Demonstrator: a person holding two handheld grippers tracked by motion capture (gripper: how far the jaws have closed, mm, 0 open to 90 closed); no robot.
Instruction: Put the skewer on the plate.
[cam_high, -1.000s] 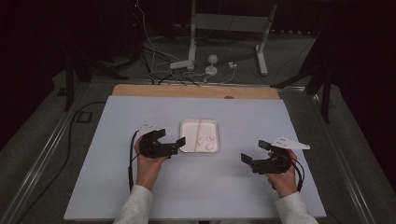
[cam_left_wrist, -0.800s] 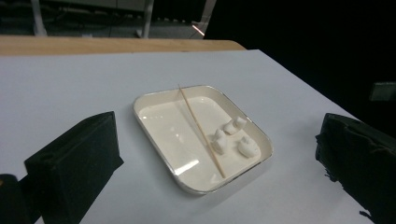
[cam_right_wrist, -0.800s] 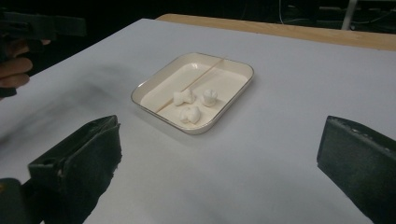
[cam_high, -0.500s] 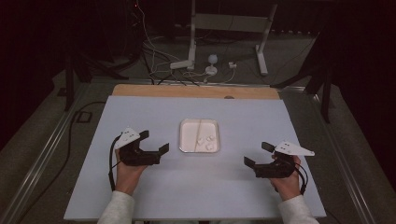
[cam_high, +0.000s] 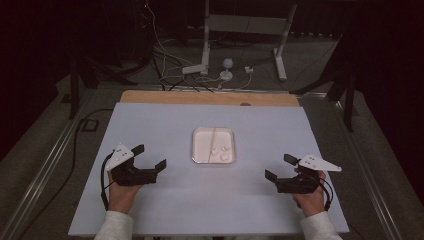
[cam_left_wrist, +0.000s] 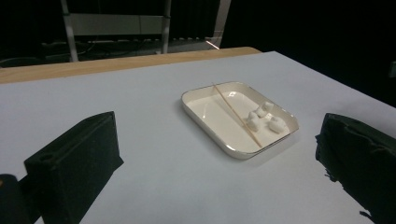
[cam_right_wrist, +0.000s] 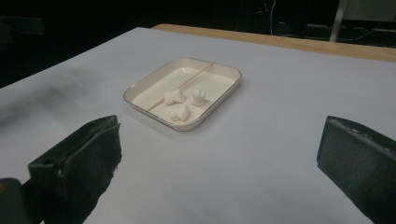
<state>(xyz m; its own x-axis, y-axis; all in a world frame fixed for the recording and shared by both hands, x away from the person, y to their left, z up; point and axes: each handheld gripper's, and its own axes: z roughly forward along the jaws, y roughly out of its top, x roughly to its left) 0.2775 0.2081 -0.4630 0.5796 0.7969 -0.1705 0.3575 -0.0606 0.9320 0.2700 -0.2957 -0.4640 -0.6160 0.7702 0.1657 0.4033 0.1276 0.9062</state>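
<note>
At mid-table, a shallow, glossy white rectangular tray holds three small white lumps beside a thin wooden skewer lying lengthwise near-to-far across it, while the left gripper and right gripper flank the tray, well apart from it, both spread and empty.

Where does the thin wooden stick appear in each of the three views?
High view: stick lies in the tray's left half, at picture centre.
Left gripper view: stick crosses the tray, right of centre.
Right gripper view: stick, upper centre.
Shared landmark: three white pieces beside it.
</note>
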